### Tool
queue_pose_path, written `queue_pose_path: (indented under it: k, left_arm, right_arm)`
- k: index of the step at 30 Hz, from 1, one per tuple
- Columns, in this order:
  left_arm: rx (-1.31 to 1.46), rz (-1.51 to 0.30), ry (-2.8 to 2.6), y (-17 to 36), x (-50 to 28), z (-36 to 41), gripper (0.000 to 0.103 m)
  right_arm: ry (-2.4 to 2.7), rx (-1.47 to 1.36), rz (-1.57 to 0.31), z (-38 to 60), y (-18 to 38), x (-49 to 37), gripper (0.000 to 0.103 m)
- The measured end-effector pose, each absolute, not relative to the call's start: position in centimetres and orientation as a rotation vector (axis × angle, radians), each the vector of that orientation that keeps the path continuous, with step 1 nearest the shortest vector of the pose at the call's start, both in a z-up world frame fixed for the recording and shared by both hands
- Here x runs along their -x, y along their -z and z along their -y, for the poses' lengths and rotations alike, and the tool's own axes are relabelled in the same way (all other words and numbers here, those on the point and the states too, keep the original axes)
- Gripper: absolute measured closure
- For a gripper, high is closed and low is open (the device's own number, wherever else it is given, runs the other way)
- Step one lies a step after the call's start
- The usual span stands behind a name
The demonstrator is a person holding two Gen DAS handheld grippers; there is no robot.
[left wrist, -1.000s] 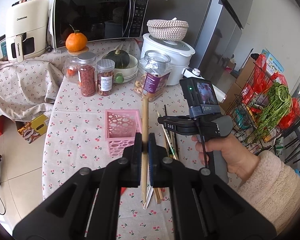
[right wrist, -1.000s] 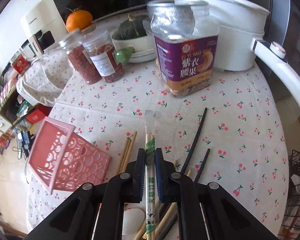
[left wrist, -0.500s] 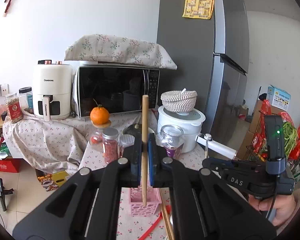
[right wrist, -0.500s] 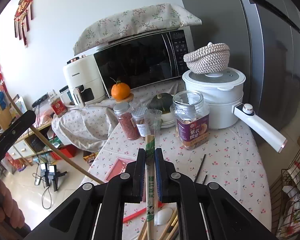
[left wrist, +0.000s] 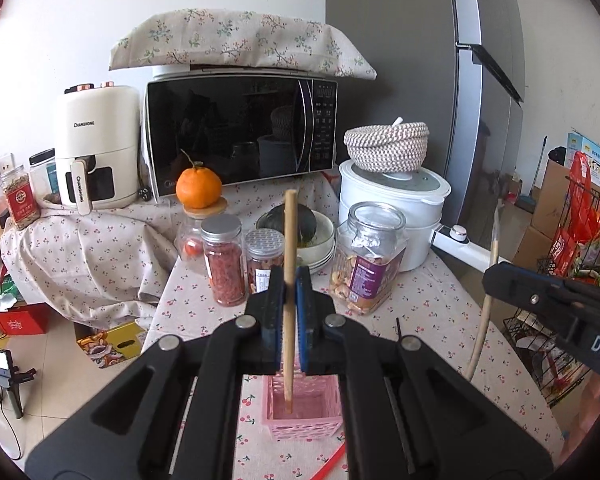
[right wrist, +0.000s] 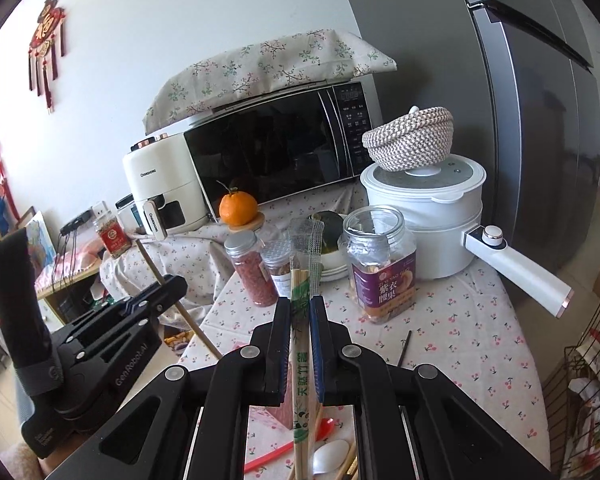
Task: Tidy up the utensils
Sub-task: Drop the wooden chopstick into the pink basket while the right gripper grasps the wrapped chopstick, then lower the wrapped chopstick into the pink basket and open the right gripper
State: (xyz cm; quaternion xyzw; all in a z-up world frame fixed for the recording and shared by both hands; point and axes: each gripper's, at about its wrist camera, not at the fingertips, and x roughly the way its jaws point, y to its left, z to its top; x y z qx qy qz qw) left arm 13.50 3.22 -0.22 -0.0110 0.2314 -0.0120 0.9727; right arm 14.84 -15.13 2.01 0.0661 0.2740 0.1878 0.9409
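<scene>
The step in hand looks like loading the pink basket point(left wrist: 302, 410) that stands upright on the cherry-print table point(left wrist: 420, 304); the left gripper point(left wrist: 289, 312) has its jaws clamped on a single wooden chopstick point(left wrist: 288, 240), held nearly upright with its lower tip inside the basket's open mouth; whether that tip touches the basket floor cannot be told, since the jaws hide part of the shaft and the inside is dim; the right gripper point(right wrist: 300, 344) has its jaws clamped on a wrapped pair of chopsticks point(right wrist: 302, 300) in a green-printed sleeve, held above the table to the right of the basket; below it lie loose utensils not yet sorted: a white spoon point(right wrist: 332, 454), a red utensil point(right wrist: 283, 450), and a black chopstick point(right wrist: 404, 346) nearer the nut jar point(right wrist: 380, 264); the next move, as I judge it, calls for the left jaws to part so the chopstick drops and leans on the basket wall; the basket is light and open-work, so a sideways nudge could tip it; the wrapped pair should wait until the left gripper is clear of the mouth.
</scene>
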Motion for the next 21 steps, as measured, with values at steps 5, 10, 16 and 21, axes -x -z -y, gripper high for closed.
queue_pose_path:
  k: [5, 10, 16, 21]
  left_arm:
    - [0.038, -0.564, 0.039, 2.0, -15.1, -3.4, 0.096]
    - [0.066, -0.601, 0.034, 2.3, -15.5, -3.7, 0.094]
    - [0.073, -0.606, -0.004, 1.0, -13.8, -3.9, 0.039]
    - [0.073, -0.641, -0.035, 0.2, -11.4, -5.2, 0.023]
  right_arm:
    - [-0.382, -0.145, -0.575, 15.0, -1.5, -15.0, 0.094]
    - [-0.371, -0.155, -0.573, 14.9, -1.4, -15.2, 0.094]
    - [-0.337, -0.184, -0.504, 15.0, -2.7, -14.5, 0.094]
    - [-0.312, -0.227, -0.414, 14.8, -4.4, -13.4, 0.094]
